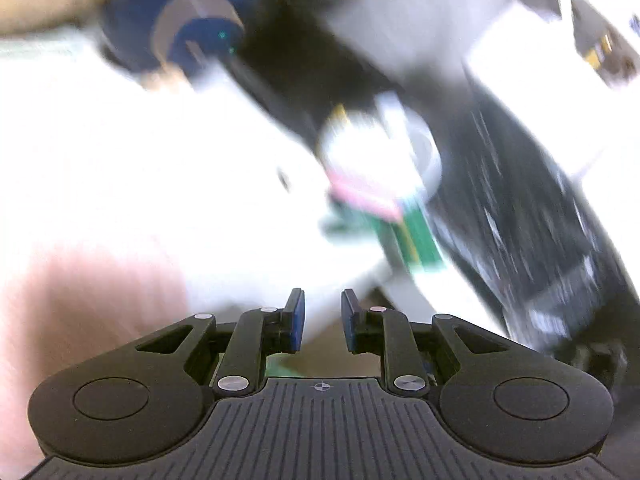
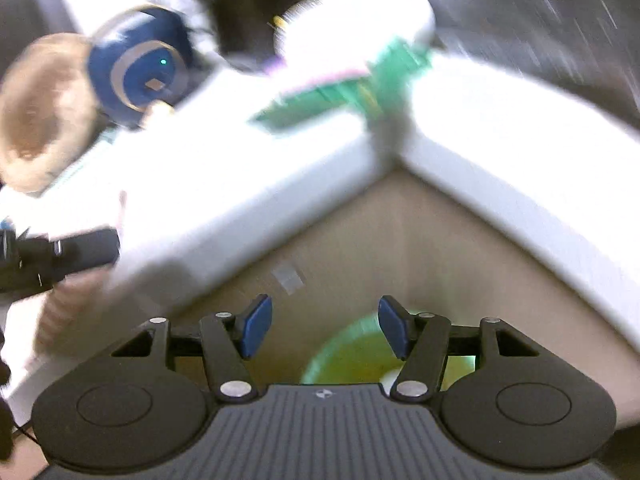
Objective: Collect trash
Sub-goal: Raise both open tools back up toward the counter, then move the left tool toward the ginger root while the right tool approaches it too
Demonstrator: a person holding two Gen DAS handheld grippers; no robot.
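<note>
The left gripper (image 1: 322, 320) has its fingers a little apart with nothing between them, and the right gripper (image 2: 325, 326) has its fingers spread wide and empty. A blurry green and pink wrapper (image 2: 320, 100) lies on the white table (image 2: 224, 168), beside a round blue speaker (image 2: 138, 66). A round green bin (image 2: 352, 356) stands on the floor under the right gripper.

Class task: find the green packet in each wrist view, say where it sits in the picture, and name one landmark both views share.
Left wrist view: the green packet lies right of centre on the white surface, blurred.
Right wrist view: the green packet lies in the upper middle, on the same white surface.
Shared landmark: the dark blue round device, upper left in both views.
</note>
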